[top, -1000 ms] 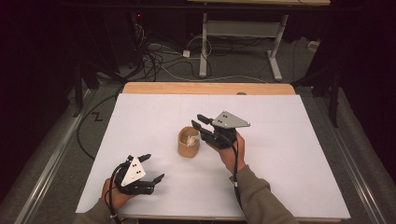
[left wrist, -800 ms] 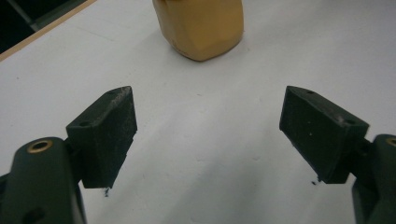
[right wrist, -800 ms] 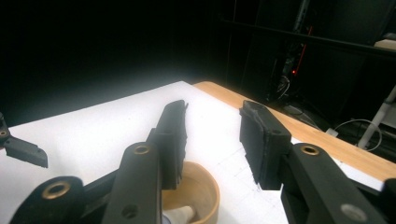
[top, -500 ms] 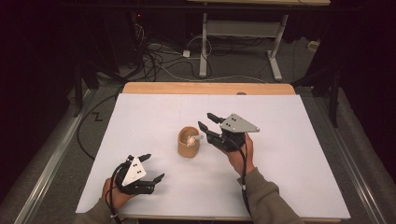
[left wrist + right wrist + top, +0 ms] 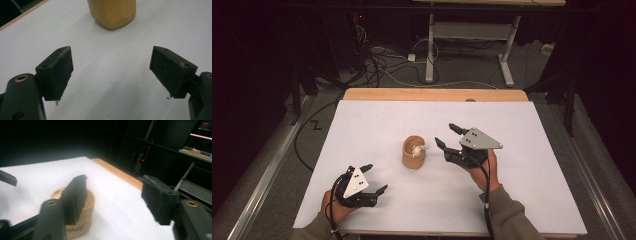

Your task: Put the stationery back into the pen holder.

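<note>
White sheeting is covering your bench point(image 5: 377, 120), with dark floor and loose cables lying beyond it. Near the middle, the tan cup point(image 5: 413, 152) is standing upright with a small pale thing point(image 5: 421, 147) resting inside at its rim. Your right gripper point(image 5: 447, 135) is now sitting just beside the cup instead of over it as a second ago; its fingers have just been spreading and are holding nothing. That suggests the drop is finished and you are backing away. Your left gripper point(image 5: 371, 178) is waiting near the front edge, fingers point(image 5: 56, 71) released and well apart from the cup.
</note>
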`<state>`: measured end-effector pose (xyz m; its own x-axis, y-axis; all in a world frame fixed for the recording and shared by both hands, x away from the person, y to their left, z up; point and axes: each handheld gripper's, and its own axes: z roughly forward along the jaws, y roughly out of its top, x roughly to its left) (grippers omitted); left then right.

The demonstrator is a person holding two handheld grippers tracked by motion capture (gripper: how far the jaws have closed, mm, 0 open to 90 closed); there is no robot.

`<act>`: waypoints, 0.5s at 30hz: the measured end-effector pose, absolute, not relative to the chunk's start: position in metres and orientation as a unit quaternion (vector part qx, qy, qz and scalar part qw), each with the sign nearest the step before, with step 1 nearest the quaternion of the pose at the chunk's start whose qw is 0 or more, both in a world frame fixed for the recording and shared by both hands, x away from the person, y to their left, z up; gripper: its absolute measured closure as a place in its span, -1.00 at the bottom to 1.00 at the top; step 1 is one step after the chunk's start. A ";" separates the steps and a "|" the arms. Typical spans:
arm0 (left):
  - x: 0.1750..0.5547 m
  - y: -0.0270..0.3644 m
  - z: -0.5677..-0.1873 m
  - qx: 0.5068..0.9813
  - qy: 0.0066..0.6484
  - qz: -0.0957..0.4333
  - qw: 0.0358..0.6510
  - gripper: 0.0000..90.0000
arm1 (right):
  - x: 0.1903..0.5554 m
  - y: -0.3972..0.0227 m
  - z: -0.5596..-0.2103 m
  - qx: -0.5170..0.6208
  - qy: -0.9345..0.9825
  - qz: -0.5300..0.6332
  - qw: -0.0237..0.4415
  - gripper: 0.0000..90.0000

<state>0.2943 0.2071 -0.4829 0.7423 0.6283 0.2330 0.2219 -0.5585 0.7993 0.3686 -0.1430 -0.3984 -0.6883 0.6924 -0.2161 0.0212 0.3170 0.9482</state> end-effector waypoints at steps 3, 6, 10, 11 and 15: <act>0.294 0.207 -0.482 0.844 0.250 0.257 0.398 -0.59 | 0.367 -0.147 -0.397 0.238 0.751 0.523 0.326 -0.35; 0.294 0.208 -0.482 0.844 0.250 0.257 0.399 -0.59 | 0.363 -0.150 -0.394 0.235 0.751 0.517 0.337 -0.44; 0.293 0.208 -0.482 0.844 0.248 0.258 0.399 -0.59 | 0.356 -0.152 -0.392 0.231 0.753 0.504 0.354 -0.53; 0.293 0.208 -0.482 0.844 0.248 0.258 0.399 -0.59 | 0.354 -0.152 -0.392 0.230 0.754 0.500 0.360 -0.53; 0.293 0.207 -0.482 0.845 0.247 0.258 0.397 -0.59 | 0.349 -0.157 -0.391 0.222 0.759 0.493 0.362 -0.55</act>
